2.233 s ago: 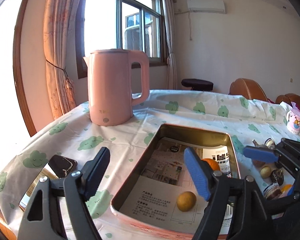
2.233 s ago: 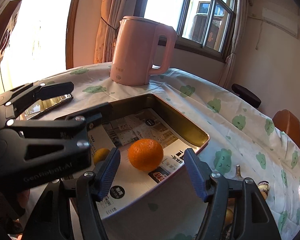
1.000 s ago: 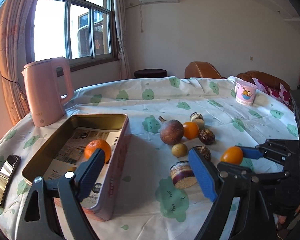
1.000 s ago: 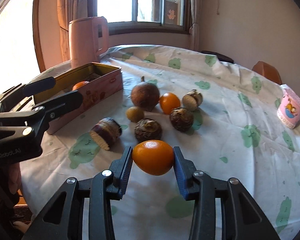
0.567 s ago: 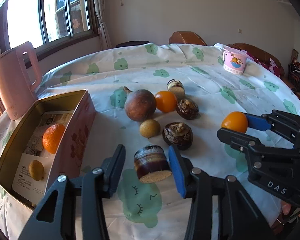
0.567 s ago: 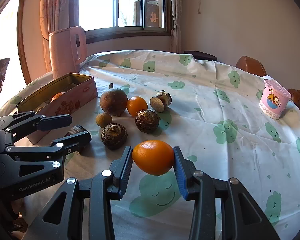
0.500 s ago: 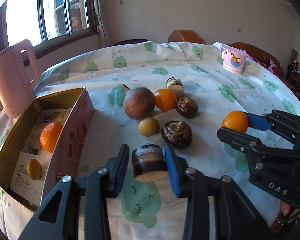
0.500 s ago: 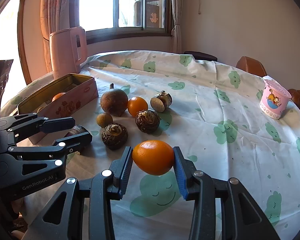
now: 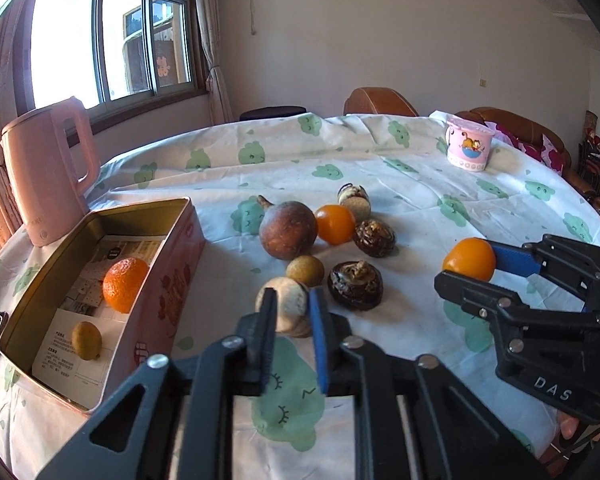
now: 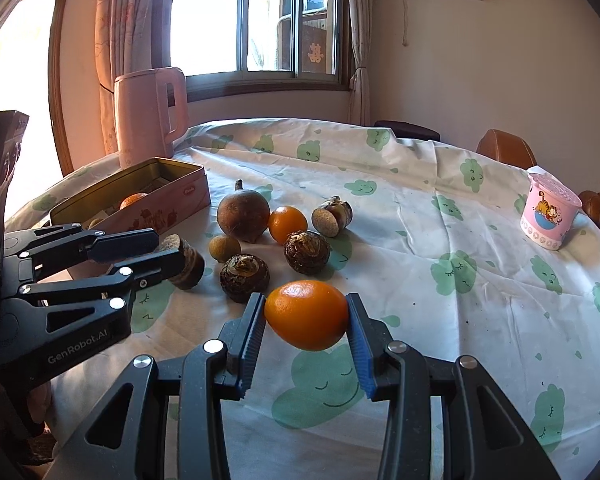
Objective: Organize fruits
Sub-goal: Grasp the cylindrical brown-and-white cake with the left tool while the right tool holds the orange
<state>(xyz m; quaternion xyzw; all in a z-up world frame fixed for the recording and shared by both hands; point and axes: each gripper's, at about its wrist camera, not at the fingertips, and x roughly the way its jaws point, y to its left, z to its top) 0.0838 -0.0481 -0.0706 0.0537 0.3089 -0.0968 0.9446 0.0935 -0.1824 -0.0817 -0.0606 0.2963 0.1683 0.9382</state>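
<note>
Orange fruit (image 10: 306, 315) sits pinched between the pads of the right gripper (image 10: 306, 320), held above the cloud-print tablecloth (image 10: 480, 300); the left gripper (image 9: 290, 314) is clamped narrowly on a cut brown taro piece (image 9: 286, 308) just beside the pink tin (image 9: 180, 272)

The left gripper (image 9: 290, 312) is clamped on a cut taro piece (image 9: 286, 308), its pale face turned toward the camera, just above the cloud-print tabletop (image 9: 420, 184). To its left an open pink tin (image 9: 172, 280) holds an orange (image 9: 124, 284) and a small yellowish fruit (image 9: 86, 340), with a pink kettle (image 9: 46, 176) behind it. At the right the right gripper (image 9: 480, 268) pinches an orange fruit (image 9: 469, 259), and between the grippers lie a brown round fruit (image 9: 287, 230), another orange (image 9: 335, 224) and dark taros (image 9: 355, 285).
</note>
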